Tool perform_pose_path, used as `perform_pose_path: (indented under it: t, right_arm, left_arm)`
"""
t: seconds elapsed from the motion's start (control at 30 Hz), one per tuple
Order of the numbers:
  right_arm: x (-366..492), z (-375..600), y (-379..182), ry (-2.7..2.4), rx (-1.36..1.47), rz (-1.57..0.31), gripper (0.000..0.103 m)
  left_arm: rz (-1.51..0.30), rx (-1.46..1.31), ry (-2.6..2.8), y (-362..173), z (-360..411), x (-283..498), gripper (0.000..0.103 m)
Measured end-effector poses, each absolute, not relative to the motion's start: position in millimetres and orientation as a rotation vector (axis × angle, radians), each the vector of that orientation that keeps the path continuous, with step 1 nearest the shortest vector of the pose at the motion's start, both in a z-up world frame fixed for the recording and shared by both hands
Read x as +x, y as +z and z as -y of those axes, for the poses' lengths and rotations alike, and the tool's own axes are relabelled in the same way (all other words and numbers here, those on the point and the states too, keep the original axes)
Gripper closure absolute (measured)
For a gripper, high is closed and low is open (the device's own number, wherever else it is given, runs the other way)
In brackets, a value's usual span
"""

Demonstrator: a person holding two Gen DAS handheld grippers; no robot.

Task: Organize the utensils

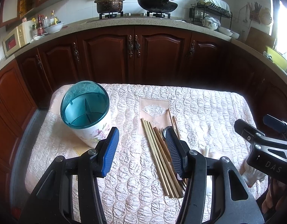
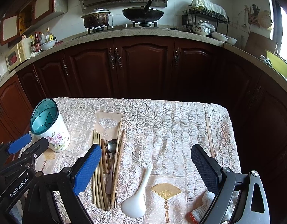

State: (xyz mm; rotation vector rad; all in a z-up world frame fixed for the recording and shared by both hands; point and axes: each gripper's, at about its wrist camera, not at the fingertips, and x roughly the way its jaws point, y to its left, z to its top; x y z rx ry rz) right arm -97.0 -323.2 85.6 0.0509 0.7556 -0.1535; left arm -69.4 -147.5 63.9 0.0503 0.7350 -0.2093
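A white floral utensil holder point(image 1: 91, 123) with a teal divided rim stands upright at the table's left; it also shows in the right wrist view point(image 2: 53, 134). A pile of chopsticks point(image 1: 160, 156) lies mid-table with a metal spoon point(image 2: 112, 146) and a fork among them point(image 2: 106, 168). A white ceramic soup spoon point(image 2: 137, 196) lies to their right. My left gripper point(image 1: 141, 149) is open and empty above the cloth, its right pad by the chopsticks. My right gripper point(image 2: 147, 169) is open and empty above the white spoon.
A quilted pink cloth point(image 2: 171, 127) covers the small table. A white knitted glove point(image 2: 205, 205) lies at the front right. Dark wooden cabinets point(image 1: 136, 56) and a counter with a pot point(image 1: 109, 3), a wok and a dish rack stand beyond the table.
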Motion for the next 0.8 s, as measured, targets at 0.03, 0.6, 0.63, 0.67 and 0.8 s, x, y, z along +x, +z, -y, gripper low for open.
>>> perform_pose_path:
  t: [0.03,0.6,0.63,0.67,0.8]
  right_arm:
    - [-96,324,84,-0.153,0.052,-0.758,0.008]
    - [-68,337,35,-0.099,0.082,-0.869,0.008]
    - [-64,338,29,-0.088,0.089,-0.88,0.009]
    - [-58,339,22,-0.07,0.097,-0.893,0.011]
    - [-34,337,0,0.006,0.125,-0.936,0.025]
  left_arm:
    - [-0.737,0.05,-0.211,63,148,-68,0.051]
    - [-0.894,-0.006,-0.277,11,149,-40,0.051]
    - [-0.916,-0.014,-0.282,4,148,-36,0.051]
    - [-0.936,-0.021,-0.283,-3,147,-33,0.051]
    - [-0.991,-0.029,-0.295,-25,149,-19,0.052]
